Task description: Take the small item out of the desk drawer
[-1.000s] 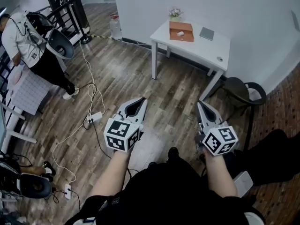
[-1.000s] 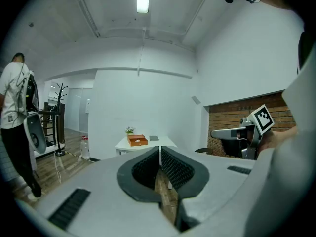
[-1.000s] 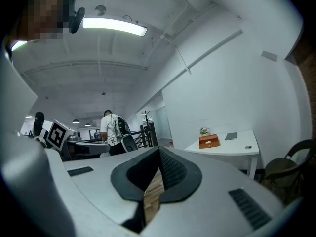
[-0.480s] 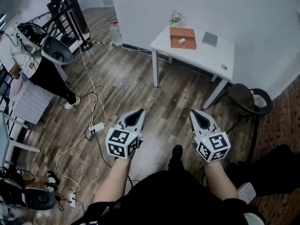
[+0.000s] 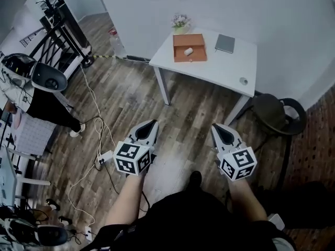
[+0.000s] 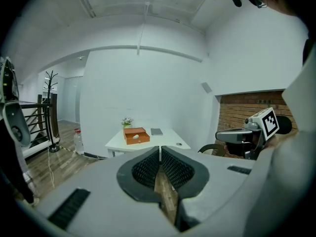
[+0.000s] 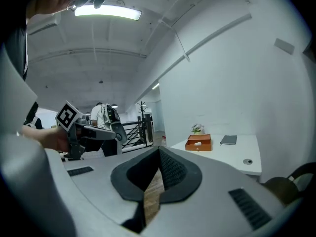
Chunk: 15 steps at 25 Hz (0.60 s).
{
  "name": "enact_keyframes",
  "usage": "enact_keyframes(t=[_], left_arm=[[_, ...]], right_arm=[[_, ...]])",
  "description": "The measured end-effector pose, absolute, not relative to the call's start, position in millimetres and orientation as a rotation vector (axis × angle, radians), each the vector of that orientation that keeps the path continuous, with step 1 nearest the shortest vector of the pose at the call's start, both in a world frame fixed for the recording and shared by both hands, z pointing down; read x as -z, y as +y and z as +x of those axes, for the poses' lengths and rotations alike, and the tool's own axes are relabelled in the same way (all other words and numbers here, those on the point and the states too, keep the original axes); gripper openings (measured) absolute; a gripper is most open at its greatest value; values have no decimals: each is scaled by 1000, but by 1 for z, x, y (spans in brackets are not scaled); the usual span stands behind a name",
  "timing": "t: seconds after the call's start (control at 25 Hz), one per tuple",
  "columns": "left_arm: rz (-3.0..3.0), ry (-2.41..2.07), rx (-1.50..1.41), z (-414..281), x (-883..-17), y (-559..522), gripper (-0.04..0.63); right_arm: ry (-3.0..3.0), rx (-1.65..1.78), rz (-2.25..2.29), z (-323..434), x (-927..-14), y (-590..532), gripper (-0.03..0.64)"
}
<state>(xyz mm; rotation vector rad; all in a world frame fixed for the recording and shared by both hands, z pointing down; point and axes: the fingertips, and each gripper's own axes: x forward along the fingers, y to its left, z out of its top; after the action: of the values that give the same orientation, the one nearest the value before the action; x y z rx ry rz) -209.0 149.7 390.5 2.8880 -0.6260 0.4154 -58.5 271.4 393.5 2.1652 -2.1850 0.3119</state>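
Note:
A white desk [image 5: 220,69] stands against the far wall, well ahead of both grippers. On its top sits an orange drawer box [image 5: 189,47] with a small white item [image 5: 188,51] in it; the left gripper view shows the same orange box [image 6: 136,135] in the distance. My left gripper [image 5: 152,123] and right gripper [image 5: 215,127] hang side by side over the wooden floor, pointing at the desk. Both are shut with nothing between the jaws. In the right gripper view the orange box [image 7: 198,142] lies far beyond the jaw tips.
A grey notebook [image 5: 225,43], a small flower pot [image 5: 181,22] and a small round object [image 5: 243,80] share the desk top. A dark chair [image 5: 275,114] stands right of the desk. Cables and a power strip [image 5: 105,157] lie on the floor at left, near a person [image 5: 36,93].
The desk has drawn nearer and shifted left in the head view. Both grippers keep their pose in front of the body and stay shut.

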Motion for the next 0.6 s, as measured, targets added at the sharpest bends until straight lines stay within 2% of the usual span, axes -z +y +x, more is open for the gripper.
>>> enact_keyframes(t=[0.28, 0.6], left_arm=[[2926, -589, -427, -124, -377, 130, 21], [2932, -566, -413, -68, -382, 89, 21]], right_arm=[[-2166, -327, 2193, 22, -393, 257, -8], [-2194, -445, 2192, 65, -411, 220, -8]])
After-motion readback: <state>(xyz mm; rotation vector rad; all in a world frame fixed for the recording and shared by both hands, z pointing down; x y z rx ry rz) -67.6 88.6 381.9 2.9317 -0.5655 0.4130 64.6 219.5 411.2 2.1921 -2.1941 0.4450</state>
